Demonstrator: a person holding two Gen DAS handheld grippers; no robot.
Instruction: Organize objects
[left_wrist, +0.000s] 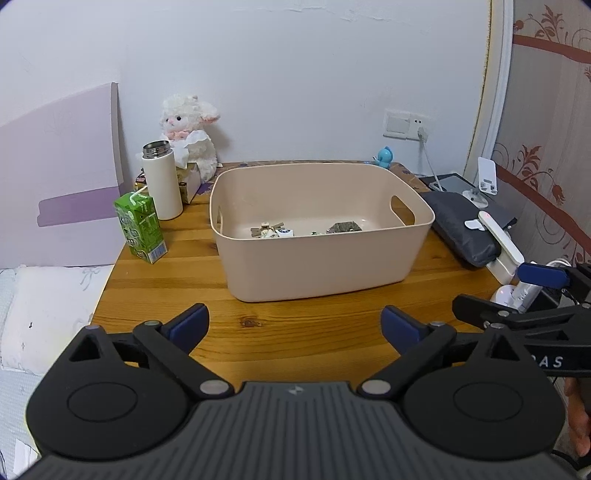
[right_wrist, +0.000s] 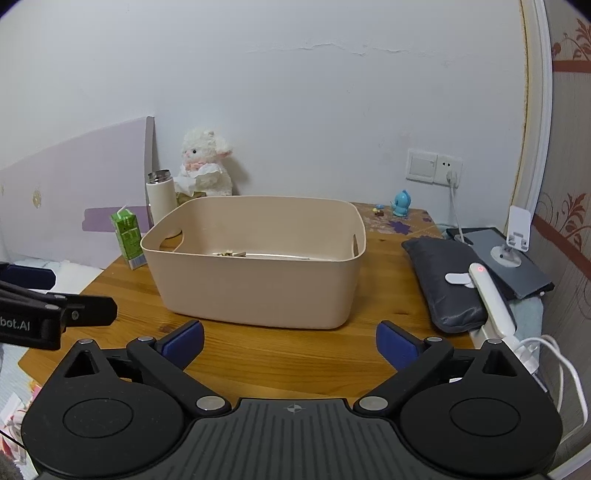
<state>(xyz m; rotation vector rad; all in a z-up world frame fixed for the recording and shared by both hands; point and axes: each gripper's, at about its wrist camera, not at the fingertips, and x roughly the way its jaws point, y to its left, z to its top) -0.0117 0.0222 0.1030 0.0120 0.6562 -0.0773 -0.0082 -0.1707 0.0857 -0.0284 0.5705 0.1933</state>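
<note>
Bin (left_wrist: 317, 266) sits mid-frame on the wood table (left_wrist: 295, 332) in both views, beige, handle cutouts on its left and right walls. Small items (left_wrist: 273, 232) lie on its floor, too small to identify; the right view shows only a sliver of them (right_wrist: 231, 253).

Left view, left to right: green carton (left_wrist: 142, 230) with a straw, standing near the table's left edge; white flask (left_wrist: 162, 182) just behind it; plush lamb (left_wrist: 192, 136) against the wall with a tissue box (left_wrist: 192, 177) in front of it. Bin in the centre. Blue figurine (left_wrist: 384, 157) at upper right of the table, wall socket (left_wrist: 406, 124) above it. Grey pouch (left_wrist: 465, 225) right of the bin, white device (left_wrist: 500, 240) lying on it.

My left gripper (left_wrist: 295, 328) is at bottom centre, jaws wide apart, nothing between them, hovering over bare table short of the bin.

My right gripper (right_wrist: 290, 345) is likewise spread wide and empty, in front of the bin's near wall.
</note>
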